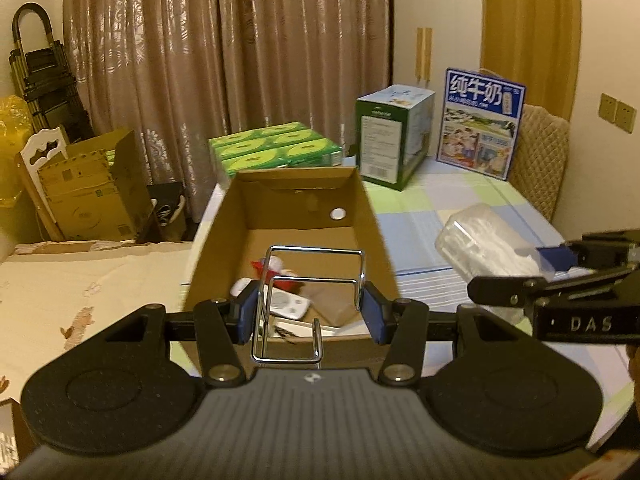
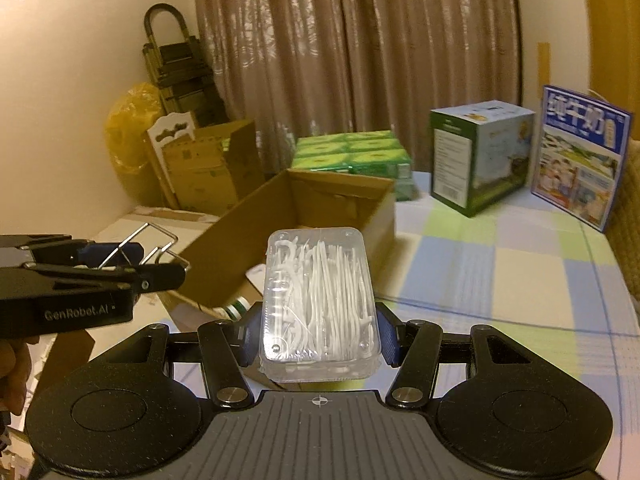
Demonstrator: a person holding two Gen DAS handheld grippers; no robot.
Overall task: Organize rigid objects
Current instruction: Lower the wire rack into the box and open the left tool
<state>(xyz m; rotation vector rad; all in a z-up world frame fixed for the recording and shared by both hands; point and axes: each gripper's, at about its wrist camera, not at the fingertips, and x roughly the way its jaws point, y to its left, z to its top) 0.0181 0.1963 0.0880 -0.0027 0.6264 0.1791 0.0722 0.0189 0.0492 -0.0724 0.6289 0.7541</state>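
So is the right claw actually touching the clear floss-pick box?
Touching. The right wrist view shows the right claw with both blue pads pressed against the sides of the clear floss-pick box, holding it up.

- cardboard box [image 1: 360, 216]: plain brown
- wire rack [image 1: 316, 276]: shiny silver metal
- clear plastic case [image 2: 320, 304]: see-through, white floss picks inside
- left gripper [image 1: 308, 312]: black body, blue pads on jaws
- right gripper [image 2: 318, 334]: black, blue pads
- surface [image 2: 500, 264]: checked cloth, pale blue, green, white, yellow squares
- tissue packs [image 1: 276, 148]: bright green, yellow ovals
- milk carton box [image 1: 480, 124]: blue with white lettering
- curtain [image 1: 224, 48]: brown, shiny floral pattern
- bag [image 2: 128, 140]: yellow
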